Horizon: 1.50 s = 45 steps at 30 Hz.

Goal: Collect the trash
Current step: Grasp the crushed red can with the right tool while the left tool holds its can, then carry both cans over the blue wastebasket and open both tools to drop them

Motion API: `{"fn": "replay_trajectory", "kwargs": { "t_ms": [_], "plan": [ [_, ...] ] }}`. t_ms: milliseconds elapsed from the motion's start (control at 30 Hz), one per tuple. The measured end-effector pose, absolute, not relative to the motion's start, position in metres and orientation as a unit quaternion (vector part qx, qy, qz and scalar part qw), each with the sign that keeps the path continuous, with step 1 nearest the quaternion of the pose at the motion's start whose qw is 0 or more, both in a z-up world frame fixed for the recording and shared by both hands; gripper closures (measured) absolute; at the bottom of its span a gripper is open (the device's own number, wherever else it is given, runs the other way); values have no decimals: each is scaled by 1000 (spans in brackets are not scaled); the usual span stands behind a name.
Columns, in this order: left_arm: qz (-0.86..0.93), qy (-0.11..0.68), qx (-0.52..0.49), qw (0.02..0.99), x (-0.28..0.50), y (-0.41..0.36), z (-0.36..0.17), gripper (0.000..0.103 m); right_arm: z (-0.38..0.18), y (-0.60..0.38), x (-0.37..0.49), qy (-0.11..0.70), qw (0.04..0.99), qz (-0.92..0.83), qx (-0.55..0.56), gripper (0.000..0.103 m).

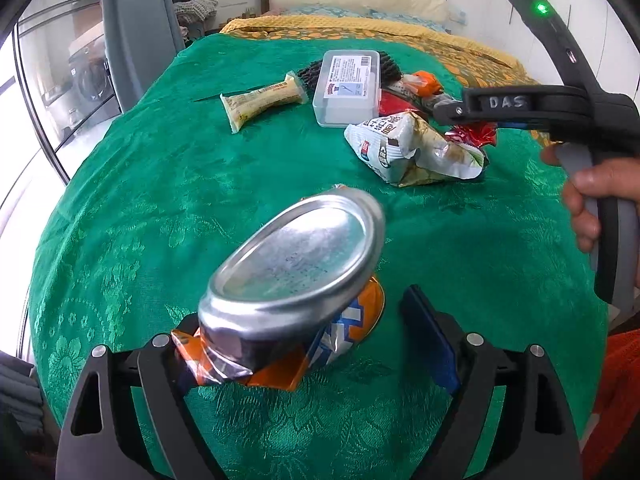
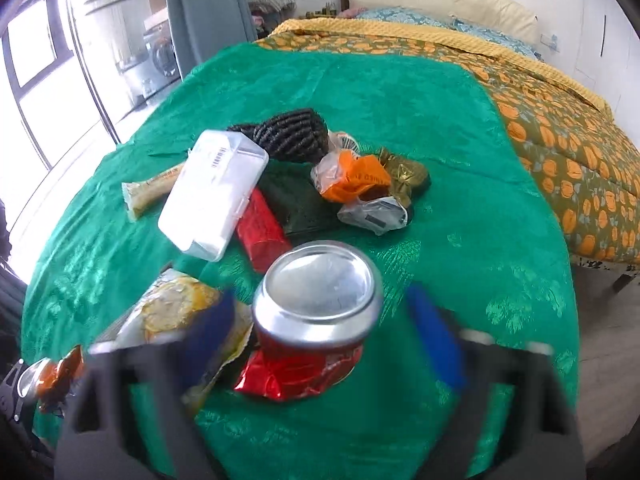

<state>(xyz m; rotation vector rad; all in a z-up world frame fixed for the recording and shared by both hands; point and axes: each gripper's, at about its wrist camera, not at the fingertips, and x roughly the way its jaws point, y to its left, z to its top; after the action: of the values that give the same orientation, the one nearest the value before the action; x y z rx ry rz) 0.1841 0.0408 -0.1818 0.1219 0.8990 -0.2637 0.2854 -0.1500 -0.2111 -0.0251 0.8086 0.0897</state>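
- Left gripper [image 1: 308, 320]: jaws are spread wide; a crushed orange can [image 1: 292, 280] is seen between them, against the left finger and apart from the blue-padded right finger [image 1: 430, 340]. Whether the can is lifted or resting on the cloth cannot be told.
- Right gripper [image 2: 320, 320]: jaws are spread, blurred; a crushed red can [image 2: 316, 312] is set between the blue pads, touched by neither.
- Green cloth [image 1: 160, 184]: spread over the table, all items laid on it.
- White snack bag [image 1: 416, 148]: crumpled, placed just left of the red can.
- Clear plastic box [image 1: 348, 84]: lidded and labelled, lying far of the snack bag, its near end over a red packet [image 2: 262, 228].
- Yellow tube wrapper [image 1: 260, 102]: laid left of the box.
- Black coiled item [image 2: 288, 132]: placed behind the box.
- Orange-and-clear wrapper [image 2: 352, 176]: heaped with a gold foil wrapper [image 2: 404, 168], right of the box.
- Bed with pumpkin-print quilt [image 2: 560, 140]: seen beyond the table.
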Motion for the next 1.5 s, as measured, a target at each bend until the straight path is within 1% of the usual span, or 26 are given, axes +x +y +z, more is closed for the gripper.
{"fn": "replay_trajectory", "kwargs": {
  "t_ms": [300,367,467,533,667,700,767,800,833,867,1200,1333,1500],
  "plan": [
    [-129,433,57,890,183,42,-182,18,-188,-174,229,359,930,77,-19,42],
    [-142,434,49,888,183,44,-181,12,-182,-180,209,356,930,89,-20,42],
    [-185,433,20,882,176,56,-177,8,-173,-188,180,346,932,106,-20,42],
    [-203,433,9,878,171,62,-176,8,-172,-191,159,339,934,113,-19,42],
    [-188,438,45,878,171,55,-177,8,-177,-192,135,338,932,130,-10,42],
    [-180,440,54,878,172,52,-178,11,-180,-192,131,341,930,134,-8,42],
    [-164,442,68,879,176,48,-178,24,-182,-188,125,343,929,140,-10,42],
    [-161,441,68,880,178,48,-178,27,-183,-188,121,342,929,142,-12,42],
    [-161,441,61,881,180,50,-177,39,-181,-186,117,339,930,143,-15,42],
    [-158,441,57,882,182,51,-176,48,-180,-186,114,336,931,144,-17,42],
    [-154,423,35,892,167,50,-161,49,-179,-197,99,333,932,144,-15,42],
    [-172,419,29,891,159,32,-149,49,-184,-207,99,341,930,139,-10,42],
    [-210,418,39,883,148,-10,-137,49,-185,-232,95,343,931,125,5,42]
  ]
}}
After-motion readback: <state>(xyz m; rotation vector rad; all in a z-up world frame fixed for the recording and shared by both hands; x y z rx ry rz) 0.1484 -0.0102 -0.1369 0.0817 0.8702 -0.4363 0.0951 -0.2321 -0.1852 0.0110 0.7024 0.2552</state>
